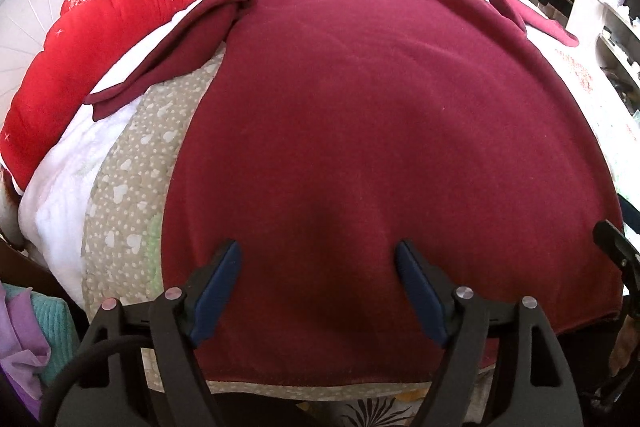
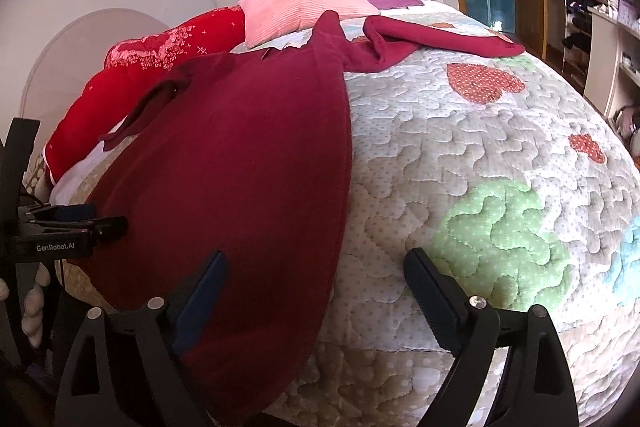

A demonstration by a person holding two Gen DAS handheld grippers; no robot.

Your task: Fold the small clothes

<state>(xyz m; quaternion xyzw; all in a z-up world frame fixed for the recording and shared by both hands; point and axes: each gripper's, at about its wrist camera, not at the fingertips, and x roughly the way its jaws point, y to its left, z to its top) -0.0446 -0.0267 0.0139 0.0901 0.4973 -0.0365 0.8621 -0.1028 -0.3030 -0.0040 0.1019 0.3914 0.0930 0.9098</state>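
Right now your left gripper [image 1: 318, 267] hangs with its jaws spread wide and empty over the near hem of the maroon sweater [image 1: 372, 131], which lies flat on the quilted bed [image 2: 460, 155] with its neck toward the far edge and one sleeve [image 1: 160, 67] trailing to the left edge beside the red pillow [image 1: 100, 35]. Your right gripper [image 2: 316, 275] is just as wide open and holds nothing, its left finger [image 2: 204, 291] above the sweater's right side near the near edge and its right finger [image 2: 434, 291] over bare quilt. The other sleeve [image 2: 436, 41] lies out toward the far right, near the pink pillow [image 2: 296, 9].
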